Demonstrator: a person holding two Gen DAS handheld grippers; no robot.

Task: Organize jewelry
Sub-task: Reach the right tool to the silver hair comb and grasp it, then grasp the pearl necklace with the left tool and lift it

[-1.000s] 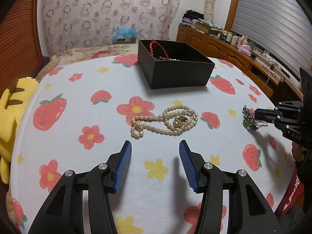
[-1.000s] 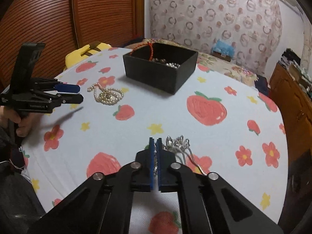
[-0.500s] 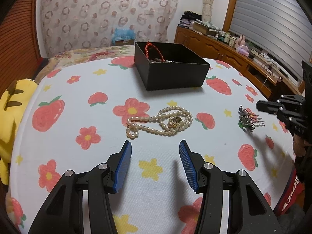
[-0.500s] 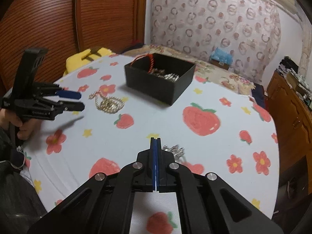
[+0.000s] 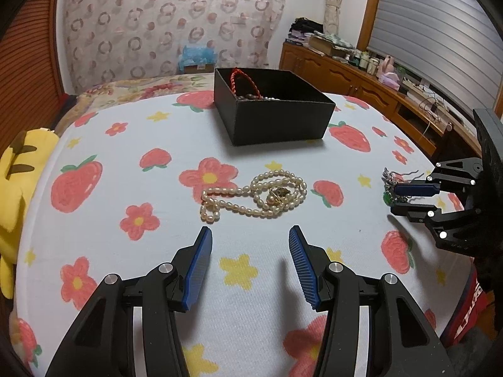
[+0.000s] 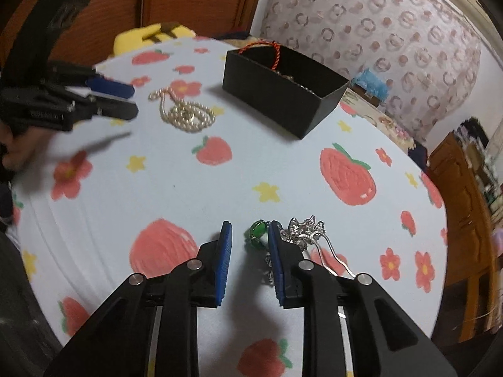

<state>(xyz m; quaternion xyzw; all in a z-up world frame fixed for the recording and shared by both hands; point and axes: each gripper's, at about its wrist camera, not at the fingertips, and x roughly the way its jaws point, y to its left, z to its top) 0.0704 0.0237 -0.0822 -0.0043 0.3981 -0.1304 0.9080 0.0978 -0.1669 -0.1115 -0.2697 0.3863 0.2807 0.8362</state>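
Note:
A pearl necklace [image 5: 255,195] with a gold clasp lies coiled on the strawberry-print cloth, just ahead of my open, empty left gripper [image 5: 250,237]. It also shows in the right wrist view [image 6: 185,113]. A black box [image 5: 272,106] behind it holds a red cord and other pieces. My right gripper [image 6: 250,231] is open over a silver hairpin [image 6: 306,231] and a green stone pendant [image 6: 258,232]; the green stone sits between the fingers, the silver piece beside the right finger. The right gripper [image 5: 396,198] also shows in the left wrist view.
A yellow plush toy [image 5: 17,185] lies at the table's left edge. Wooden cabinets [image 5: 361,84] with clutter run along the right wall. A patterned curtain [image 5: 169,19] hangs behind. The black box [image 6: 283,89] stands far centre in the right view.
My right gripper was shut and has opened, lowering over the silver hairpin and green pendant. My left gripper stays open, still in front of the pearl necklace.

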